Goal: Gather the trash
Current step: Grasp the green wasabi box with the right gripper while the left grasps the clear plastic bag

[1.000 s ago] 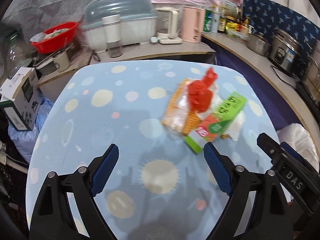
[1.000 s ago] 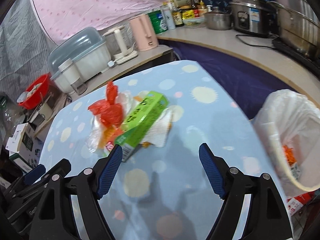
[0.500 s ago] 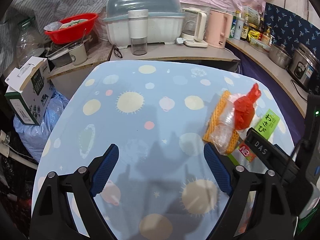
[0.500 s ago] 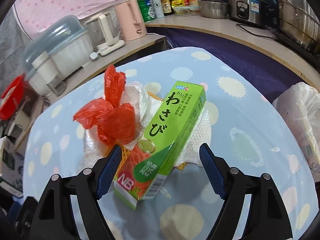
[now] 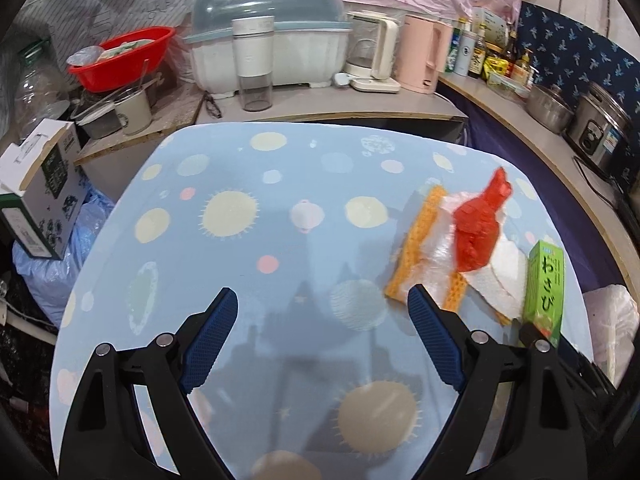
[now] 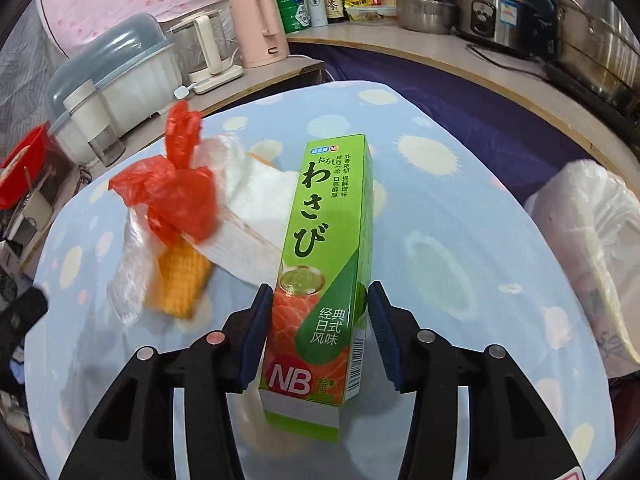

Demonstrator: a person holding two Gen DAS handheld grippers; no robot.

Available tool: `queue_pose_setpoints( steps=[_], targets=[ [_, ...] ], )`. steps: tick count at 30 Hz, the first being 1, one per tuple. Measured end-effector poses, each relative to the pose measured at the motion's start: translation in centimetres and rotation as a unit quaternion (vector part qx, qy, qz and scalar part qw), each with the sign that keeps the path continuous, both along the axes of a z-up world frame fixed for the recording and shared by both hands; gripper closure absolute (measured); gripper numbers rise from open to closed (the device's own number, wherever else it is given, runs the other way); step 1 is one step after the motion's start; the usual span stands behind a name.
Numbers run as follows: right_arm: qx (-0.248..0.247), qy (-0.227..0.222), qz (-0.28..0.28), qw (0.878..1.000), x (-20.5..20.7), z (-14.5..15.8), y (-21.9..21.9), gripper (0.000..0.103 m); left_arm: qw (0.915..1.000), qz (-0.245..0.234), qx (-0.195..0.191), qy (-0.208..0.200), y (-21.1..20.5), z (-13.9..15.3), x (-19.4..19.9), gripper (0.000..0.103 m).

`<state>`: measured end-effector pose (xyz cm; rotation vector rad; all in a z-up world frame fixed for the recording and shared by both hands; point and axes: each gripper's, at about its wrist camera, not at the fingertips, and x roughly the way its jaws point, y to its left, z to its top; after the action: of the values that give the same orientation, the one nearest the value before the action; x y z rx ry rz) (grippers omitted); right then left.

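Note:
A green wasabi box (image 6: 328, 216) lies lengthwise between the fingers of my right gripper (image 6: 320, 290). The jaws are closing and both pads sit against the box's sides near its lower end. To the box's left is a pile of trash: a red plastic bag (image 6: 176, 192), white paper towel (image 6: 256, 208), clear plastic wrap (image 6: 128, 280) and orange foam netting (image 6: 184, 280). My left gripper (image 5: 323, 296) hangs open over the bare blue spotted tablecloth (image 5: 240, 208), left of the red bag (image 5: 478, 228) and the box (image 5: 546, 284), with nothing between its fingers.
A bin lined with a white bag (image 6: 592, 240) stands off the table's right edge. Behind the table a counter carries a dish rack (image 5: 268, 44), a pink kettle (image 5: 422, 56), bottles and metal pots (image 6: 496, 8). A cardboard box (image 5: 36, 188) stands at the far left.
My right gripper came down and forward over the green box and its jaws narrowed onto it. The left gripper drifted left, so the pile now sits further right in its view.

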<state>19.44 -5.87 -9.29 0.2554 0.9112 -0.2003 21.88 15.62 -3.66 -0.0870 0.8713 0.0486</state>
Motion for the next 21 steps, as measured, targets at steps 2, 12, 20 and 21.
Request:
queue_pose_setpoints(
  steps=[2,12,20,21],
  targets=[
    [0.006,0.000,0.008,1.000,-1.5,0.1,-1.3,0.057,0.9998,-0.019,-0.009,0.004,-1.3,-0.5,0.6,0.020],
    [0.017,-0.012,0.031,0.999,-5.6,1.3,-4.0,0.058,0.9982,-0.059,-0.006,-0.009,-6.1,-2.3,3.8,0.026],
    [0.031,-0.014,0.036,0.999,-7.0,1.3,-5.4,0.058,0.9961,-0.086,-0.012,0.014,-7.2,-3.3,4.3,0.083],
    [0.031,-0.015,0.036,0.999,-7.3,1.3,-5.6,0.058,0.9960,-0.087,-0.013,0.015,-7.3,-3.2,4.1,0.087]
  ],
)
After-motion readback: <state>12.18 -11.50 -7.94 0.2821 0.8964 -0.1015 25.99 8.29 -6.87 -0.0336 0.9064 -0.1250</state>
